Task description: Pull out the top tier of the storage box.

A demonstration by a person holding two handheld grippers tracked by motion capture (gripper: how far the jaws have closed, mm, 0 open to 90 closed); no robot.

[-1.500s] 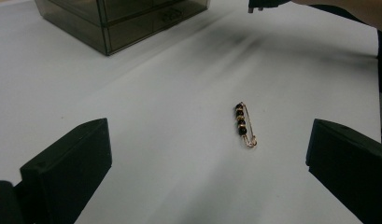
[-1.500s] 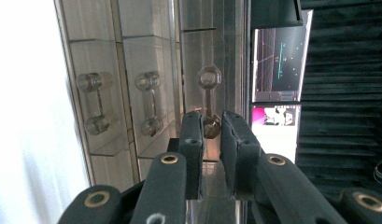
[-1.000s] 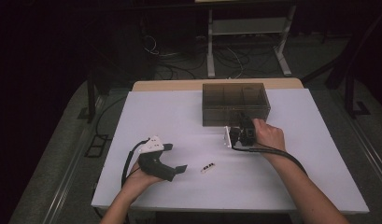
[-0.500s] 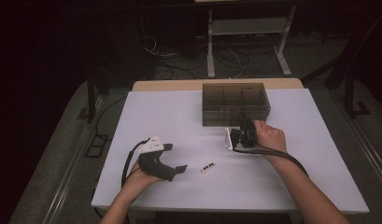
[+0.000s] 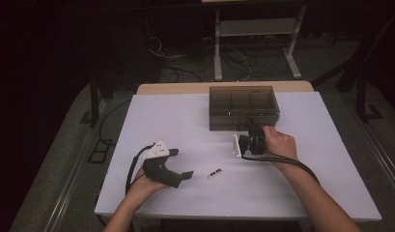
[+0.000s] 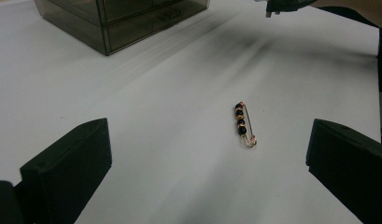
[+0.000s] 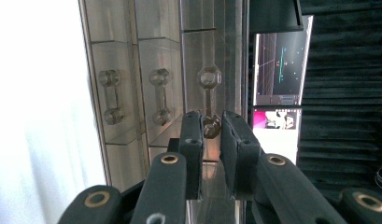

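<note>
My left tool (image 5: pixel 184 175) sits on the table (image 5: pixel 185 121), wide open, with the beaded pin (image 6: pixel 243 124) lying just ahead between its jaws, untouched. My right tool (image 7: pixel 210 133) is clamped on a drawer handle (image 7: pixel 210 100) of the box (image 5: pixel 241 104).

Smoky clear glossy plastic drawer box (image 5: pixel 243 107); matt black tongs (image 7: pixel 211 140); beaded metal pin (image 6: pixel 244 124)

A dim lab: white table (image 5: pixel 185 121), floor cables (image 5: pixel 185 58) by a metal stand (image 5: pixel 253 34), foam-lined wall (image 7: pixel 347 93), lit monitor (image 7: pixel 279 70).
</note>
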